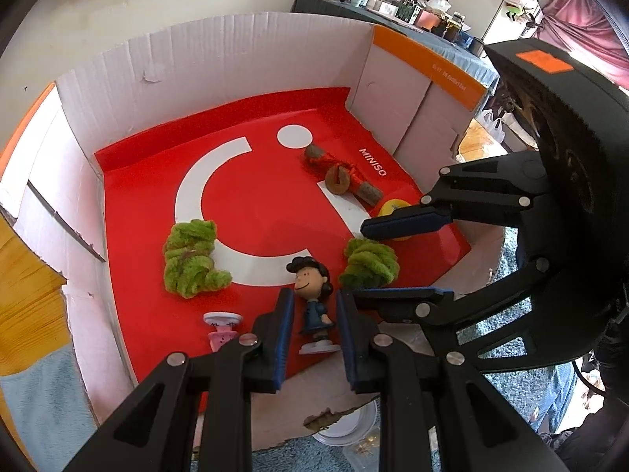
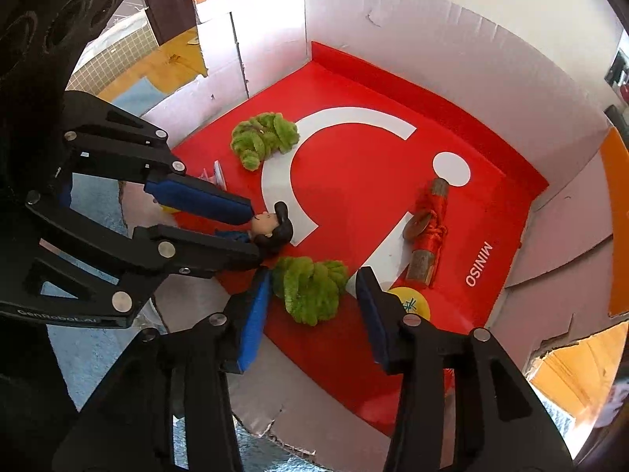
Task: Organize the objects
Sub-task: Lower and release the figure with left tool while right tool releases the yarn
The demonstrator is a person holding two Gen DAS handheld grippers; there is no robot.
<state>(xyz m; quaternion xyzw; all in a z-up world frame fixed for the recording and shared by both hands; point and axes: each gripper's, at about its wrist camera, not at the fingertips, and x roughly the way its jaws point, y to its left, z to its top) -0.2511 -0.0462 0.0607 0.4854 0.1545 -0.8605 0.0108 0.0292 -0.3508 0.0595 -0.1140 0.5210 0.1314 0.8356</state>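
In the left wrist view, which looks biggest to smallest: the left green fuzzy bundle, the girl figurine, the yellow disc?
1. Left green bundle
2. Girl figurine, close behind; it's nearer the camera, so unsure.
3. Yellow disc, partly hidden.

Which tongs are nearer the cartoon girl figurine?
Left. The left tongs straddle the girl figurine, fingers open on either side. The right tongs are open around a green fuzzy bundle beside it.

A cluttered dark shelf (image 1: pixel 393 4) lines the far wall — pink curtain (image 1: pixel 582 19) hanging beside it.
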